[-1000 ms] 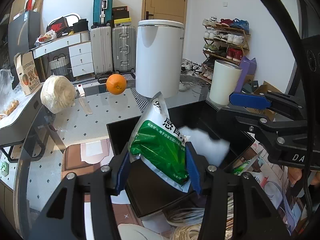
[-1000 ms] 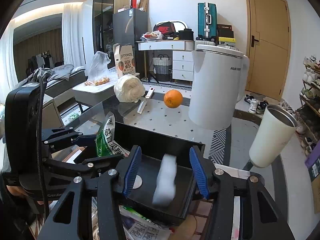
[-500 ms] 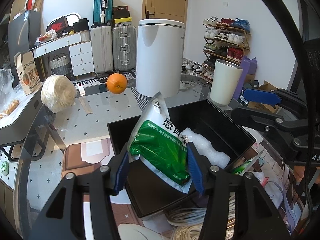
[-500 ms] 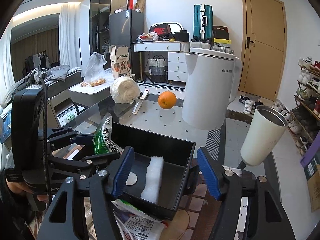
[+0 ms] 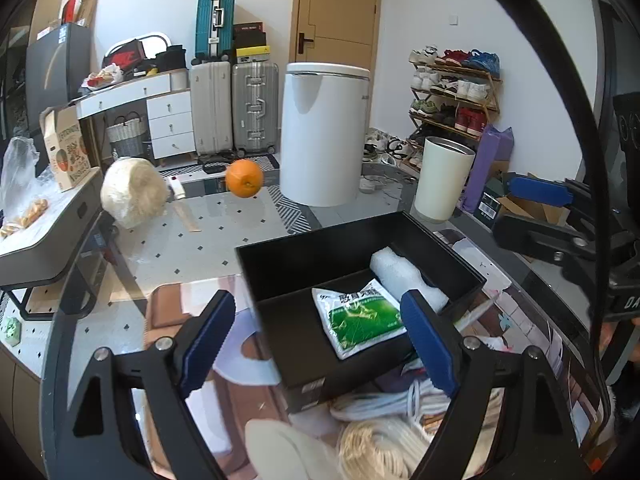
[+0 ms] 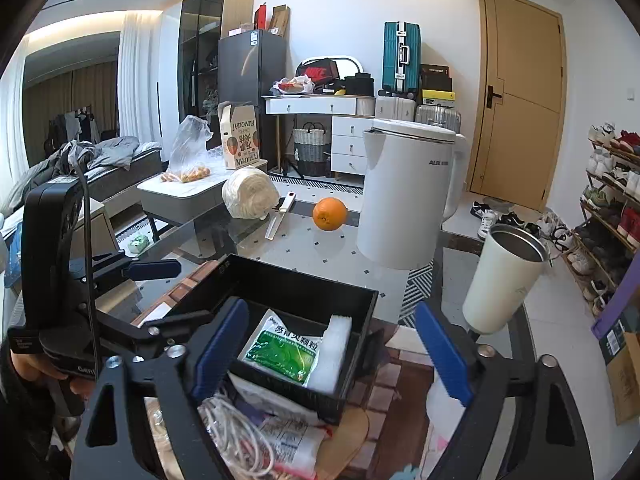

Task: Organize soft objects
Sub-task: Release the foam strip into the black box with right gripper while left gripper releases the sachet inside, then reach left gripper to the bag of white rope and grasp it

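My left gripper (image 5: 320, 334) and right gripper (image 6: 330, 350), jaws just opened wide, grip nothing; green-and-white foil sachet (image 5: 360, 322) lies flat beside white foam roll (image 5: 404, 278) inside black rectangular box (image 5: 320, 256).

Black box (image 5: 352, 248) at centre frame, green-and-white packet (image 5: 362, 320) with dark lettering inside it, white foam roll (image 5: 404, 276) beside it, orange fruit (image 5: 244, 178) upper centre, white appliance (image 5: 324, 132), cream tumbler (image 5: 442, 178), blue gripper pads (image 5: 428, 344), white tabletop (image 5: 192, 248) with small black diamonds.
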`<action>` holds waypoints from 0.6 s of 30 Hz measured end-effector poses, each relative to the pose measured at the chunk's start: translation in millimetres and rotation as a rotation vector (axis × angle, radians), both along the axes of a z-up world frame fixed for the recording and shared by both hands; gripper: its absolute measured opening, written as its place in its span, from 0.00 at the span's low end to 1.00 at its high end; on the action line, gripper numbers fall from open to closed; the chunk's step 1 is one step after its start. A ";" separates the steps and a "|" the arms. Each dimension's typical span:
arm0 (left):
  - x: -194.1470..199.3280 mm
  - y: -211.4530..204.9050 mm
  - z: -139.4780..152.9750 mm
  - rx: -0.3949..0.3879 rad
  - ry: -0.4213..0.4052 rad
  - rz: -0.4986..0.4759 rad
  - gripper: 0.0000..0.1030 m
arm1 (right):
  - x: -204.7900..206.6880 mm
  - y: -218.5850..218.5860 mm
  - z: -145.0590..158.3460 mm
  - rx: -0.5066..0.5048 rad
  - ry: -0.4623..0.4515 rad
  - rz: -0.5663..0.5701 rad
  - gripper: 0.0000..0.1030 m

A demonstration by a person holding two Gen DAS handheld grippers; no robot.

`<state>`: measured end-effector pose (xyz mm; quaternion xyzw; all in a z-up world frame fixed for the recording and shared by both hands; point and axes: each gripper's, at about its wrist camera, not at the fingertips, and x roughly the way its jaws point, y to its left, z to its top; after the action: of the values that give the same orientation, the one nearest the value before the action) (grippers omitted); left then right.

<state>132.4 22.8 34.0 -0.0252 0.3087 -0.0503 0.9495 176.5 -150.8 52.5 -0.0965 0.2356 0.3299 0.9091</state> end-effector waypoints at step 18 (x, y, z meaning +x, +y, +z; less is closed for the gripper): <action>-71.9 16.7 -5.0 -0.017 -0.041 0.112 1.00 | -37.4 -43.2 -24.2 0.063 0.147 -0.048 0.99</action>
<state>60.5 39.5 29.0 -0.0497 0.2870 -0.0004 0.9567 139.1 -194.0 28.3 -0.0377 0.2934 0.3213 0.8996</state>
